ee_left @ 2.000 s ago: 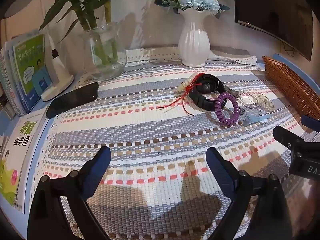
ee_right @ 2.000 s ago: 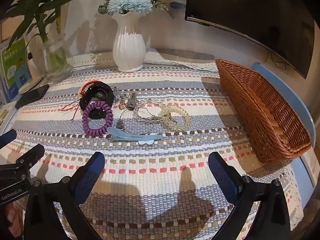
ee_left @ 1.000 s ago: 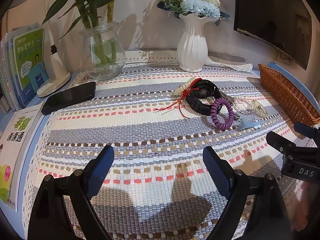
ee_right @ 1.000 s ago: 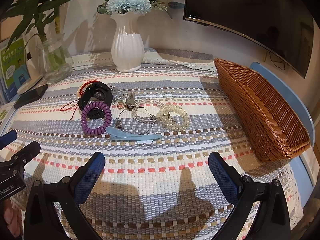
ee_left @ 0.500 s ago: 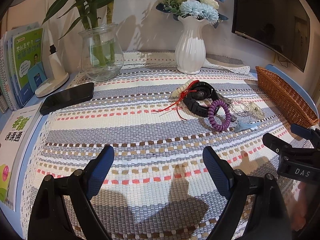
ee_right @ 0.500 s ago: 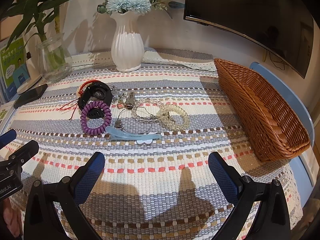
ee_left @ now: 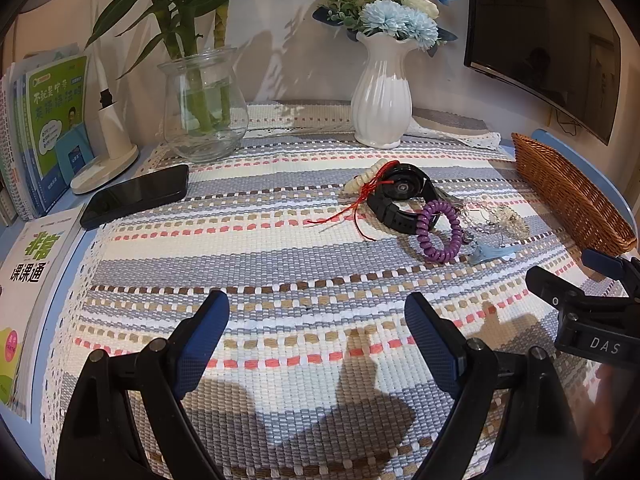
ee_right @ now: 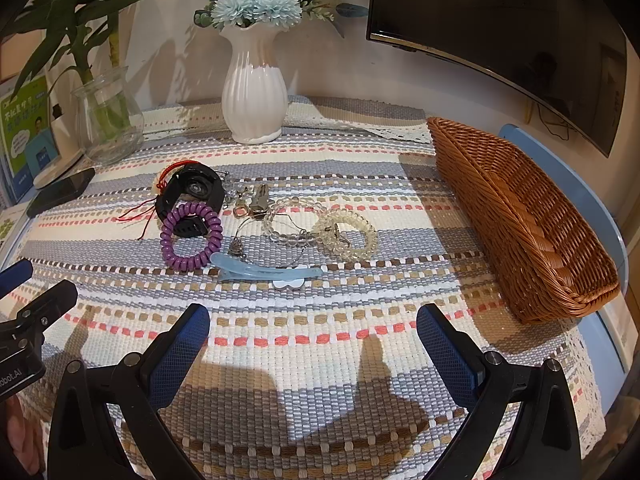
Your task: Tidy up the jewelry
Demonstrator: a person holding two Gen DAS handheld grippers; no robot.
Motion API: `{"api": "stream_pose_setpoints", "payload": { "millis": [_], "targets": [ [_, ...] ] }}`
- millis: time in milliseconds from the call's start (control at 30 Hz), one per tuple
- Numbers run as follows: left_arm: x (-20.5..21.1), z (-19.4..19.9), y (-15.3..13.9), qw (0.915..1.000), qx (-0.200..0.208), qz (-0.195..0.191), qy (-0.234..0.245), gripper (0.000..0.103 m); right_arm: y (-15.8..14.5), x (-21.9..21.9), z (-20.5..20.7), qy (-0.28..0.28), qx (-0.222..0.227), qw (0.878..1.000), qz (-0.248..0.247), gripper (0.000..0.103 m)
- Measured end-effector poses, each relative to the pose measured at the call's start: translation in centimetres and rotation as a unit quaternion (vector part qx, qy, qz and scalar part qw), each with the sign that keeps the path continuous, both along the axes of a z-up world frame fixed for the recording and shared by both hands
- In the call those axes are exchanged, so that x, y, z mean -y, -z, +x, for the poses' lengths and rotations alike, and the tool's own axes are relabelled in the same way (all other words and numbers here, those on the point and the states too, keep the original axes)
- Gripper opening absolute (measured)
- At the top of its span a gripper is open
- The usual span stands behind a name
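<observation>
Wicker basket (ee_right: 520, 216): empty as far as the view shows, at the right edge of the striped woven cloth (ee_right: 320, 320); the jewelry lies mid-cloth, well apart from it.
Purple coil band (ee_right: 190, 236): light, springy – pinch one side of the ring; it leans on the black watch (ee_right: 192, 192).
Black watch: heaviest piece, stiff case; take it by the strap.
Bead bracelets (ee_right: 344, 234): probably elastic and slippery – grip across the beads, gently.
Blue hair clip (ee_right: 264, 272): thin, flat, hard plastic; it sits nearest the right gripper (ee_right: 312, 344).
Grippers: left gripper (ee_left: 316, 330) and right gripper both spread wide, holding nothing, low over bare cloth.
Writing: "DAS" on the right tool's body; "obot.AI" on the left one; Chinese titles on the green books (ee_left: 52, 120).
</observation>
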State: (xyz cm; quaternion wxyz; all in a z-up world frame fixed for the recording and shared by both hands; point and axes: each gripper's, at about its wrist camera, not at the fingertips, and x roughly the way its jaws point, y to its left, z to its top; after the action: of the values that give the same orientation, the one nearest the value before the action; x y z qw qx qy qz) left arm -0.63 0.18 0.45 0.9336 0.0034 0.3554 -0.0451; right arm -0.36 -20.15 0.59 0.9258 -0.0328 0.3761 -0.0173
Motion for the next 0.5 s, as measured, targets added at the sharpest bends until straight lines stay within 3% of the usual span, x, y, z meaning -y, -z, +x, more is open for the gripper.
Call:
{"api": "stream_pose_setpoints", "payload": {
  "millis": [500],
  "targets": [
    [-0.81, -0.04, -0.03, 0.9998, -0.003, 0.010, -0.016, 0.090, -0.06, 0.03, -0.08, 0.001, 0.002, 1.000, 0.001, 0.103]
  ]
}}
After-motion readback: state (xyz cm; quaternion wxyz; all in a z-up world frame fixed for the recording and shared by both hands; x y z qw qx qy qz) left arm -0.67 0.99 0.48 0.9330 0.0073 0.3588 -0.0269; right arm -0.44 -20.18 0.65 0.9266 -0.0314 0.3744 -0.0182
